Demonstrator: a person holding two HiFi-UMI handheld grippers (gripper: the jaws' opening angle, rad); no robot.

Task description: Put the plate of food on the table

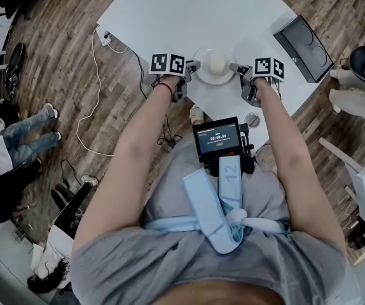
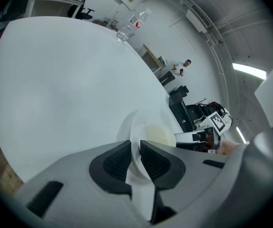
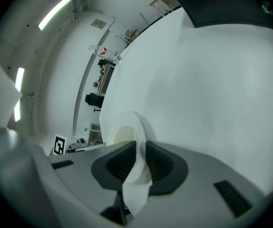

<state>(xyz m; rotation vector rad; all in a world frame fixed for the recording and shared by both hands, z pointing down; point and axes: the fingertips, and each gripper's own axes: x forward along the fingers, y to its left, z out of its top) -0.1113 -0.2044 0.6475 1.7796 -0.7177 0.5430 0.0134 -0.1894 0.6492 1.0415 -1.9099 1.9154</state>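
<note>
Both L gripper (image 1: 191, 69) & R gripper (image 1: 237, 70) clamped on plate (image 1: 213, 80) rim, opp. sides.

Grey T-shirt (image 1: 170, 259) is worn, with a pale blue strap (image 1: 229, 182) knotted at the waist, "12" printed on it. A red band (image 1: 164, 86) is seen on the left wrist. The left gripper (image 2: 135, 158) and right gripper (image 3: 140, 163) are moulded light grey, fitted with dark ribbed pads (image 2: 115, 161) and black-and-white marker cubes (image 1: 168, 63).

Bright, even overhead light from ceiling strip lights (image 3: 55, 12) (upper left of the right gripper view, right edge of the left gripper view), white worktop (image 1: 189, 11) nearly washed out, shadows faint, heavy fisheye bending with black vignetted corners, jaws at bottom slightly soft.
</note>
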